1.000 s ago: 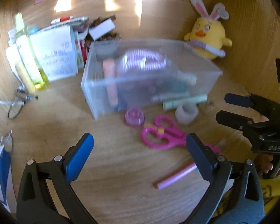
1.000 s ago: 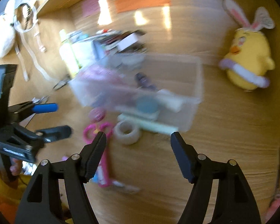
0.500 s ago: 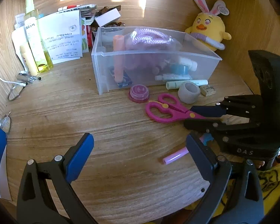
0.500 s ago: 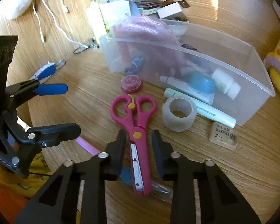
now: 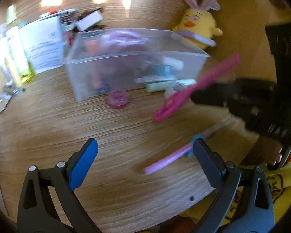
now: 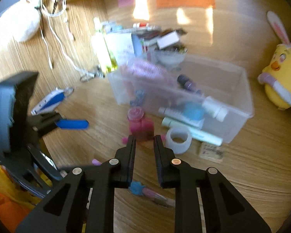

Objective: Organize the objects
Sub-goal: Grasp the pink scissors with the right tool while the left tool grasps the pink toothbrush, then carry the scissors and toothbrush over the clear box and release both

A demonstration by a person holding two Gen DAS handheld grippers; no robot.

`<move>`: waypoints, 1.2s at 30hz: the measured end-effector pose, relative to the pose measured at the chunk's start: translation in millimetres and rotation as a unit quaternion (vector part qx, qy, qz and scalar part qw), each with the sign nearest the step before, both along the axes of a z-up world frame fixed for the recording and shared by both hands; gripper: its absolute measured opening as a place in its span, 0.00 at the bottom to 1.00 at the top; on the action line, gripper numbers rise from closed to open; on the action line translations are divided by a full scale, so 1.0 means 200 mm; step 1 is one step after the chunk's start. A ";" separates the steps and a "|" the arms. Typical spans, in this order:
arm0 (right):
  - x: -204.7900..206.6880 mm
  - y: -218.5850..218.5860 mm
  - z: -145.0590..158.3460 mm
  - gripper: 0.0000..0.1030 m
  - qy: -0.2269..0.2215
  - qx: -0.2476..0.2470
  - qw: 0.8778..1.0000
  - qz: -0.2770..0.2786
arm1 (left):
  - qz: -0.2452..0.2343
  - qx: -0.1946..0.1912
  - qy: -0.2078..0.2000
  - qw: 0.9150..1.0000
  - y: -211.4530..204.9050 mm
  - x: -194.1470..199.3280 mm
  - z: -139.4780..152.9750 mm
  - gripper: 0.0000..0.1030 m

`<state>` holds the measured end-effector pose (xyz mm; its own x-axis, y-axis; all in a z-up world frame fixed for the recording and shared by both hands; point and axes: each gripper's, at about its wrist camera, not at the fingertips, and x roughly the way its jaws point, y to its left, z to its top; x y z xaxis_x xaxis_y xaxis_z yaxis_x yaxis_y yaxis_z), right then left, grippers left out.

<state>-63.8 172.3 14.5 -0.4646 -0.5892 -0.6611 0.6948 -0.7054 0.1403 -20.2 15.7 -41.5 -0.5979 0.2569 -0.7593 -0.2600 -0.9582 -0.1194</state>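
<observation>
My right gripper (image 6: 144, 138) is shut on the pink scissors (image 6: 141, 126). In the left wrist view the scissors (image 5: 184, 95) hang tilted above the desk, held by the blades, with the right gripper (image 5: 196, 95) just in front of the clear plastic box (image 5: 135, 58). The box holds tubes, a bottle and a pink bundle. My left gripper (image 5: 145, 149) is open over bare desk, nothing between its fingers. A pink pen (image 5: 164, 161) with a blue star lies near its right finger.
Before the box lie a pink round lid (image 5: 117, 101), a tape ring (image 6: 179, 137), a pale green tube (image 6: 194, 132) and an eraser (image 6: 211, 152). A yellow chick plush (image 5: 197, 27) stands at the right. Bottles and papers (image 5: 42, 44) crowd the back left.
The right gripper closed on the scissors' blades and lifted them off the desk, handles now tilted up. The left gripper stayed open and nearly in place.
</observation>
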 end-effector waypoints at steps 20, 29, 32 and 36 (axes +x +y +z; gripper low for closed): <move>0.02 0.35 0.20 0.17 0.045 -0.056 0.993 -0.098 | -0.071 -0.042 -0.015 0.996 0.21 -0.05 -0.08 0.18; 0.00 0.43 0.22 0.17 0.054 -0.064 0.988 -0.129 | -0.024 -0.041 0.004 0.999 0.12 0.01 0.00 0.17; -0.01 0.45 0.24 0.17 0.057 -0.070 0.987 -0.134 | -0.002 -0.019 0.023 1.000 0.05 0.02 0.09 0.17; -0.03 0.46 0.28 0.17 0.069 -0.074 0.985 -0.138 | 0.018 -0.005 0.055 0.998 -0.02 0.01 0.21 0.17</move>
<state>-69.3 265.2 70.0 -0.7008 -0.5120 -0.4968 0.4984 -0.8496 0.1726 -17.3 12.3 0.5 -0.6868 0.2255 -0.6910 -0.2359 -0.9683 -0.0816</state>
